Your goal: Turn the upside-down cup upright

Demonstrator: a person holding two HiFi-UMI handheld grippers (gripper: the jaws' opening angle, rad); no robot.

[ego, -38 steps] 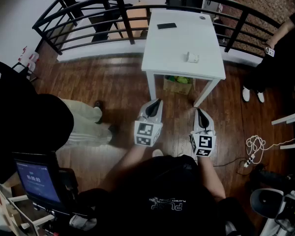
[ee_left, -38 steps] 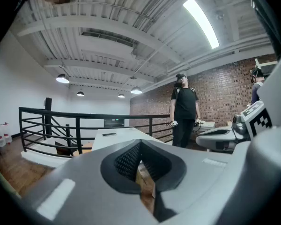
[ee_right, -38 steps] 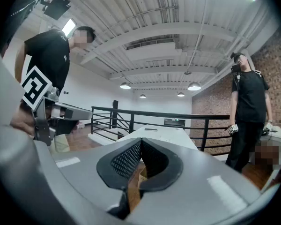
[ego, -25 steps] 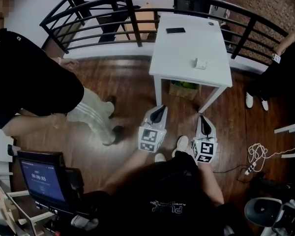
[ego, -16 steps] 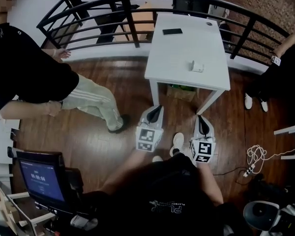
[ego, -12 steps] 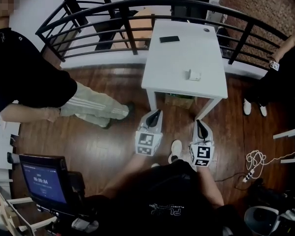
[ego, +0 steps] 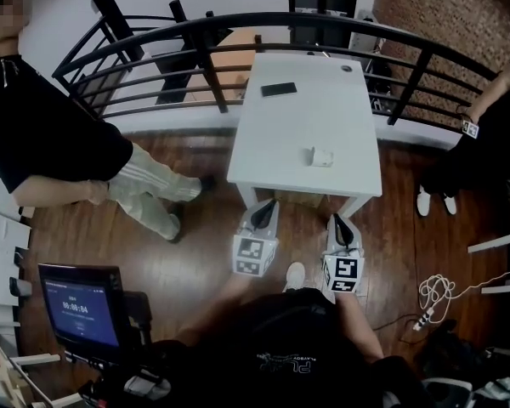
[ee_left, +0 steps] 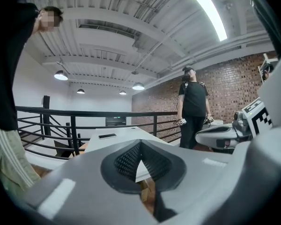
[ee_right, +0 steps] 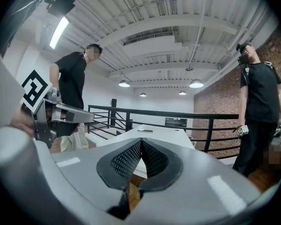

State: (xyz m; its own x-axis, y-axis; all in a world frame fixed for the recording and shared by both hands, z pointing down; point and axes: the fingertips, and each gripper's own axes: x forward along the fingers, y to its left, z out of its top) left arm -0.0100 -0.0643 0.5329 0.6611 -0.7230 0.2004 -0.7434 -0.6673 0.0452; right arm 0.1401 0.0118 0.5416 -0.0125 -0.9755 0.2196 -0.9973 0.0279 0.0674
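- Before you, the table (ego: 280, 134): smooth, matt white top.
- Under your feet, the floor (ego: 195, 253): dark wood planks with a soft sheen.
- The railing (ego: 229, 18): black-painted metal.
- The wall (ego: 459, 2): rough red brick.
- Your left gripper (ego: 264, 206) and right gripper (ego: 337, 220): matt grey plastic, pads (ee_left: 127, 161) black and dimpled.

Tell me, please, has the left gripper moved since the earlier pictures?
Yes. The left gripper has come toward the white table: its tip now nearly meets the table's near edge in the head view, where a clear gap showed before.
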